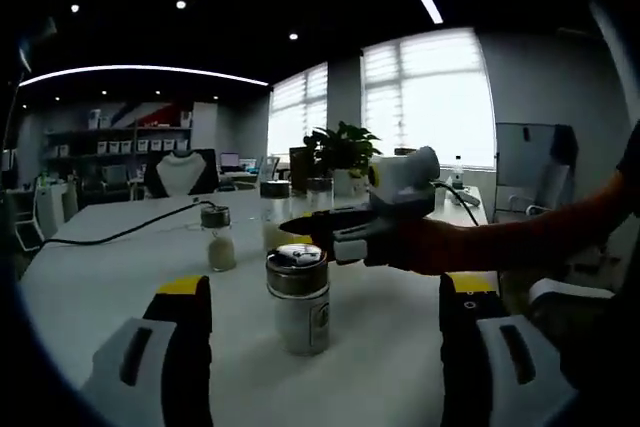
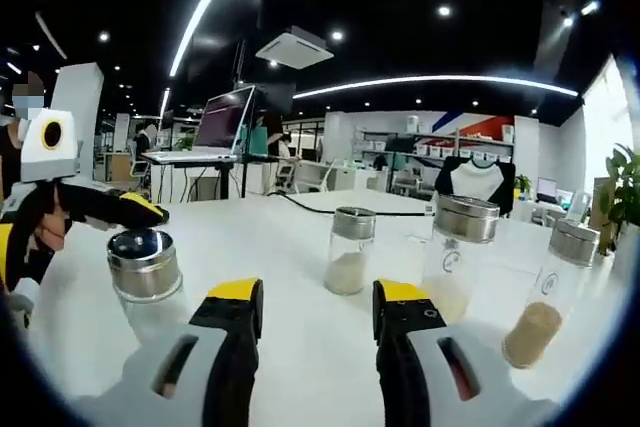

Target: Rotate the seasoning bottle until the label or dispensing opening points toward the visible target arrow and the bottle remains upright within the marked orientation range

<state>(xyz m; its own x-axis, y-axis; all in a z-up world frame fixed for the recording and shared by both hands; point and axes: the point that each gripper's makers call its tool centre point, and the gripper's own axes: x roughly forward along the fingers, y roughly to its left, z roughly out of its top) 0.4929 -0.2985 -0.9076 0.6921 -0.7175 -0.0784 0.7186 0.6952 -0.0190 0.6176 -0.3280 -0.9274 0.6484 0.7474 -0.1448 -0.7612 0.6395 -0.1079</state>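
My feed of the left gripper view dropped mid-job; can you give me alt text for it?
A seasoning bottle with a metal shaker lid stands upright on the white table, ahead of the left tongs, whose jaws are spread wide with nothing between them. The right tongs reach in from the right just behind the lid. A smaller shaker bottle stands further back.

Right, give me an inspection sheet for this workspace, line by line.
Surface: white table, bare around the bottles.
Job's things: seasoning bottle with metal cap, upright, near the table's front; no target arrow seen.
Clutter: three more capped jars, upright, holding powder; potted plant.
Grippers: left hand-held gripper open, jaws either side of the bottle, apart from it; right hand-held gripper open, holding nothing.
Cables: black cable runs across the table.
Surroundings: office with shelves, bright windows, ceiling lights.
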